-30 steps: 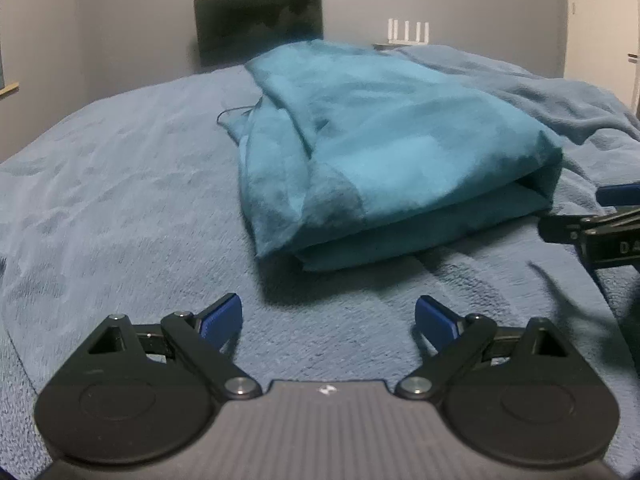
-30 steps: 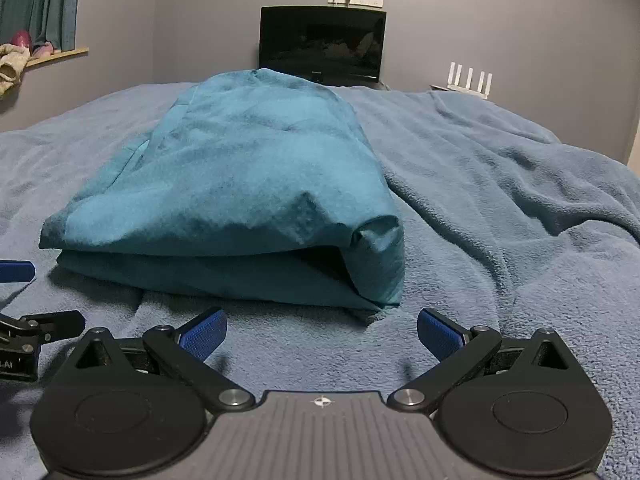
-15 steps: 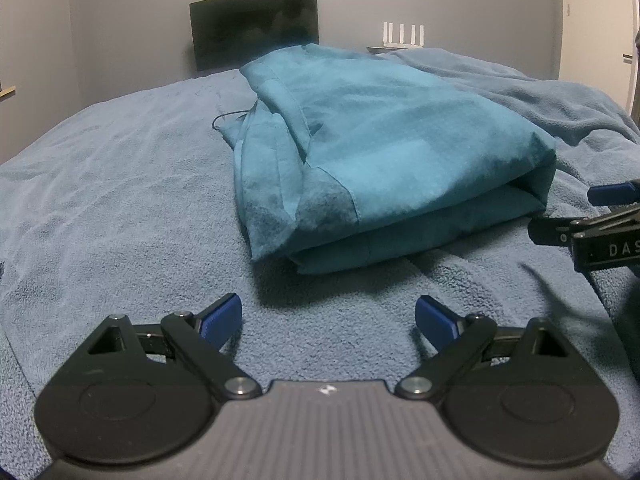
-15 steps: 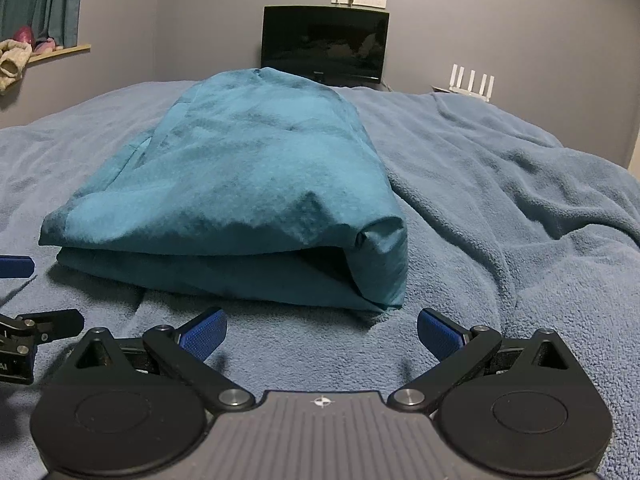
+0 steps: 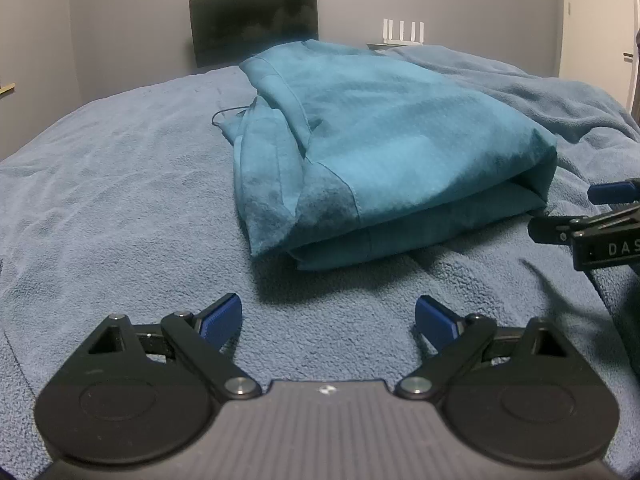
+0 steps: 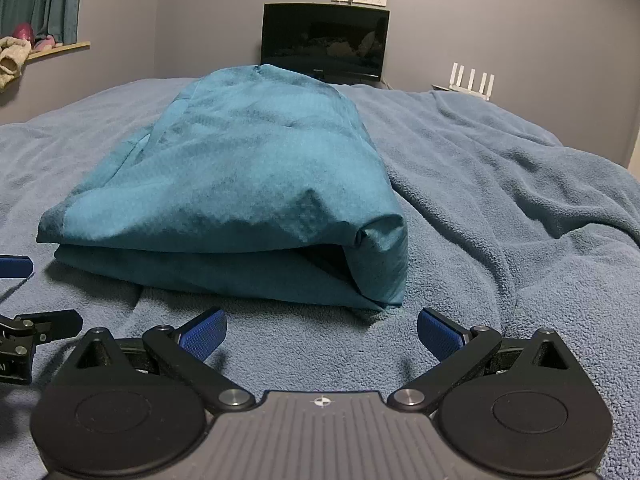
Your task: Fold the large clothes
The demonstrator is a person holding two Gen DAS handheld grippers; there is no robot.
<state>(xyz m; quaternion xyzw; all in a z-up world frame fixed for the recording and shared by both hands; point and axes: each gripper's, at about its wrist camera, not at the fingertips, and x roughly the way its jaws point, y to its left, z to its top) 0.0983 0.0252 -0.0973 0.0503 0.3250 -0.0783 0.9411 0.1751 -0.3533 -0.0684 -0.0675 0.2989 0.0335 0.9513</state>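
- Both wrist views have crept slightly closer to the garment [image 5: 400, 152] over the last second; nothing else has shifted, so folding looks nearly done.
- Garment lies folded on the blanket [image 5: 120, 200], mid-bed.
- Left gripper [image 5: 328, 316] and right gripper [image 6: 322, 328] hover spread wide, empty, just short of it.
- Monitor [image 6: 324, 40] and router [image 6: 472, 80] stand far behind; nothing blocks the way.

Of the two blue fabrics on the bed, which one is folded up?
The brighter teal garment, lying in a neat stacked bundle. The duller grey-blue fleece blanket is spread out flat beneath it, only wrinkled.
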